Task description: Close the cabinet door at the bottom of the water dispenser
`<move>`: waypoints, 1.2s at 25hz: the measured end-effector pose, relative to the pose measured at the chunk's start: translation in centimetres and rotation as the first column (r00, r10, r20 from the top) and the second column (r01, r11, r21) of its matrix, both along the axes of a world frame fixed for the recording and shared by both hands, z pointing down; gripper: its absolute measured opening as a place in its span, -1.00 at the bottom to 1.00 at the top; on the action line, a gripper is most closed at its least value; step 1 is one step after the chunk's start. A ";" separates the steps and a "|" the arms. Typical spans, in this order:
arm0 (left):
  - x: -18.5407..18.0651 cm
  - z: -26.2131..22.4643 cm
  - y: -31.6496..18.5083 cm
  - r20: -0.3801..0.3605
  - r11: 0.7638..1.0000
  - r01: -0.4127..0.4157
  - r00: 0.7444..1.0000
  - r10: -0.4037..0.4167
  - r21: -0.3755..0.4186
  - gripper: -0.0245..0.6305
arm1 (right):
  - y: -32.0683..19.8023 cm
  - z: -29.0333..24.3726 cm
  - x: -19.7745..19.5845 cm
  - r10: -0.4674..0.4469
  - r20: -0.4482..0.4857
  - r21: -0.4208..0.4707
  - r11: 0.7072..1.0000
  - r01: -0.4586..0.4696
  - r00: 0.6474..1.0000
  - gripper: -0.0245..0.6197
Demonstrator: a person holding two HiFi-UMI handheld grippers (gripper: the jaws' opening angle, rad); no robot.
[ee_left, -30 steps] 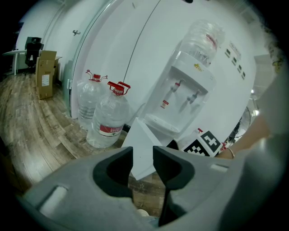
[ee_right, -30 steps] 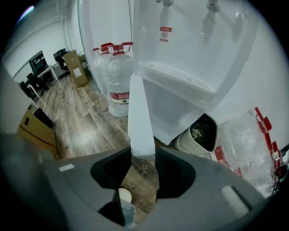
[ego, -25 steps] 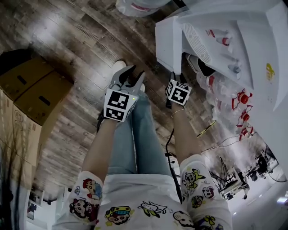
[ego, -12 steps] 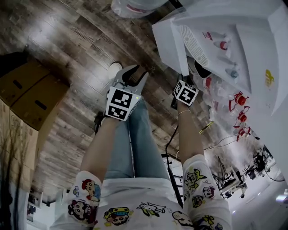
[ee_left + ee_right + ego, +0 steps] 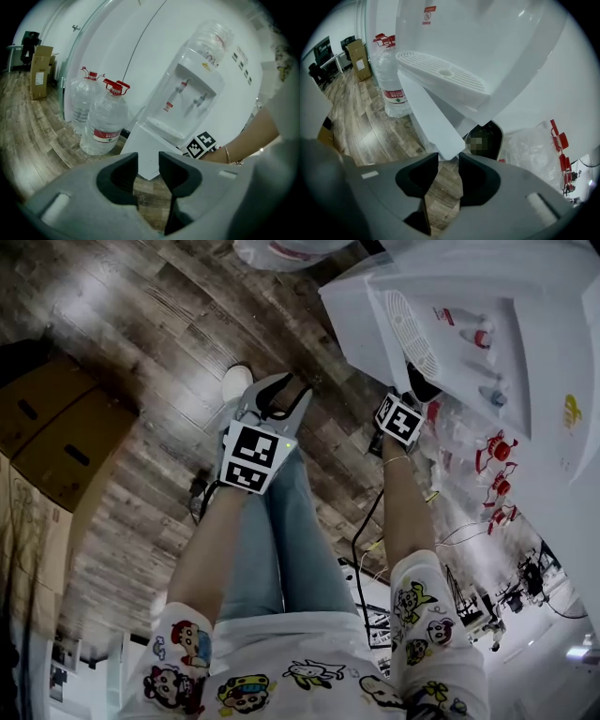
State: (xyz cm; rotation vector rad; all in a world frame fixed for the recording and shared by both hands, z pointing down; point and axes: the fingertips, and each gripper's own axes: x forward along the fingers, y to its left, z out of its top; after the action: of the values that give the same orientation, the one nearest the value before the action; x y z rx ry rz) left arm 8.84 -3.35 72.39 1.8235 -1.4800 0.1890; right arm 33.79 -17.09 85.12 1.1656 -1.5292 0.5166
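Observation:
The white water dispenser (image 5: pixel 487 324) stands at the upper right, with its bottom cabinet door (image 5: pixel 352 320) swung out over the floor. The same door (image 5: pixel 429 117) fills the middle of the right gripper view under the drip tray (image 5: pixel 445 75). My right gripper (image 5: pixel 448 161) points down at the door's lower corner. Its jaws have just been closing and stand open, the corner at the tips with no pad pressing on it. Only its marker cube (image 5: pixel 398 420) shows in the head view. My left gripper (image 5: pixel 274 407) hangs open and empty over the floor, facing the door (image 5: pixel 150 152) and the dispenser (image 5: pixel 192 93).
Cardboard boxes (image 5: pixel 66 427) sit on the wood floor at the left. Large water bottles (image 5: pixel 105 124) stand beside the dispenser. A plastic bag (image 5: pixel 534 145) lies by its base. A cable (image 5: pixel 361 531) runs along the floor near the person's legs.
The right gripper has moved up and to the right in the head view, closer to the dispenser's base. The left gripper has stayed where it was.

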 end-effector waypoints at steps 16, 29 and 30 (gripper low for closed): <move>-0.2 2.1 1.0 0.015 1.000 0.006 1.000 -0.006 -0.005 -0.52 | -5.8 0.3 2.5 0.004 -0.026 0.131 0.991 0.000 1.000 -0.58; 0.3 1.3 -0.6 0.046 0.999 0.005 0.999 -0.006 0.036 -0.52 | -7.0 -0.1 2.8 -0.004 0.030 0.175 0.985 -0.001 1.000 -0.59; 0.2 1.0 -0.7 0.048 0.999 0.007 0.999 -0.009 0.037 -0.52 | -6.7 -0.2 2.7 -0.004 0.037 0.171 0.985 -0.002 0.999 -0.59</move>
State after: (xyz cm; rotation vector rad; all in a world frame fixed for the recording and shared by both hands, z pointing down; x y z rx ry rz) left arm 9.06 -4.00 73.43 1.8543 -1.5333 0.2047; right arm 36.44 -23.79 84.92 1.2921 -1.6316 0.4146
